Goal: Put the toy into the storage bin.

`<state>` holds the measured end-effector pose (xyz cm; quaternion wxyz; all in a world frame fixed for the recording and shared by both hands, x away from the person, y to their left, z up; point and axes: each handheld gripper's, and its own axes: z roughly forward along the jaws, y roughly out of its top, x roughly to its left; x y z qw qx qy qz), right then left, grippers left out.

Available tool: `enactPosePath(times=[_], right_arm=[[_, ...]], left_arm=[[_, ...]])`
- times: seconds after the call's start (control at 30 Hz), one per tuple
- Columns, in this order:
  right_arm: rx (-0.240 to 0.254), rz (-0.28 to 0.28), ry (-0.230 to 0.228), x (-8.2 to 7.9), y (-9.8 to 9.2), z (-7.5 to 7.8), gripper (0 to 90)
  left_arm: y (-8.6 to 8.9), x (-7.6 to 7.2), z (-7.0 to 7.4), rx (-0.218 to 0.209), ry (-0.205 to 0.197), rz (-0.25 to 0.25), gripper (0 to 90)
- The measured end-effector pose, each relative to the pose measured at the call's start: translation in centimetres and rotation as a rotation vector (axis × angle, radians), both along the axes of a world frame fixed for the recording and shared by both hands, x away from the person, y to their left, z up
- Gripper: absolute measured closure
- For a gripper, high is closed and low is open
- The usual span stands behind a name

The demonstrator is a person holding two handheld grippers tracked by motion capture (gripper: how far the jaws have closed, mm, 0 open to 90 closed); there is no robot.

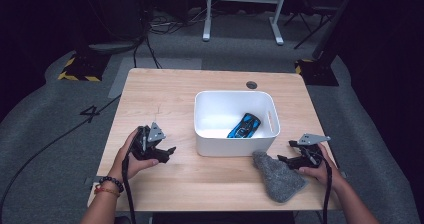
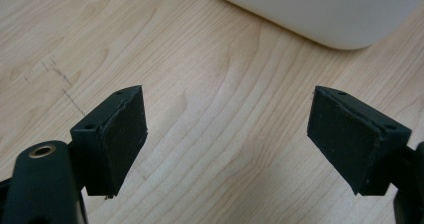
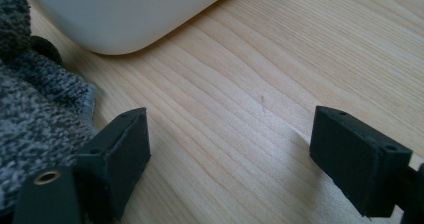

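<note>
Your table (image 1: pixel 165 89) is pale wood with no writing on it that can be read; faint pencil marks cross the grain in the left gripper view. On the floor to its left is a taped mark shaped like a "4" (image 1: pixel 91 112). A white bin (image 1: pixel 235 143) stands mid-table, unlabelled, with a blue and black toy car (image 1: pixel 244 126) lying inside near its right front corner; any lettering on the car is too small to tell. A grey sock (image 1: pixel 279 177) lies flat just in front of the bin's right corner, near your right gripper (image 1: pixel 287 158), whose jaws stand apart with nothing between them. Your left gripper (image 1: pixel 170 152) is left of the bin, jaws likewise spread and empty over bare wood.
</note>
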<state>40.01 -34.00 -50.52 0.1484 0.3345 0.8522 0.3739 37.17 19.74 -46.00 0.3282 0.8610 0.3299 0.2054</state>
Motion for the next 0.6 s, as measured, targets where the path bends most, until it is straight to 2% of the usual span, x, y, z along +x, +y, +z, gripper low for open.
enactPosePath(times=[0.3,0.4,0.6], right_arm=[[0.0,0.0,0.0,0.0,0.0,0.0,16.3],[0.0,0.0,0.0,0.0,0.0,0.0,16.3],[-0.001,0.0,-0.001,0.0,0.0,0.0,16.3]], left_arm=[[0.7,-0.9,-1.2,-0.008,0.031,0.031,16.5],[1.0,-1.2,-1.8,-0.028,0.058,0.045,16.4],[1.3,-1.9,-3.3,-0.009,0.097,0.07,16.4]])
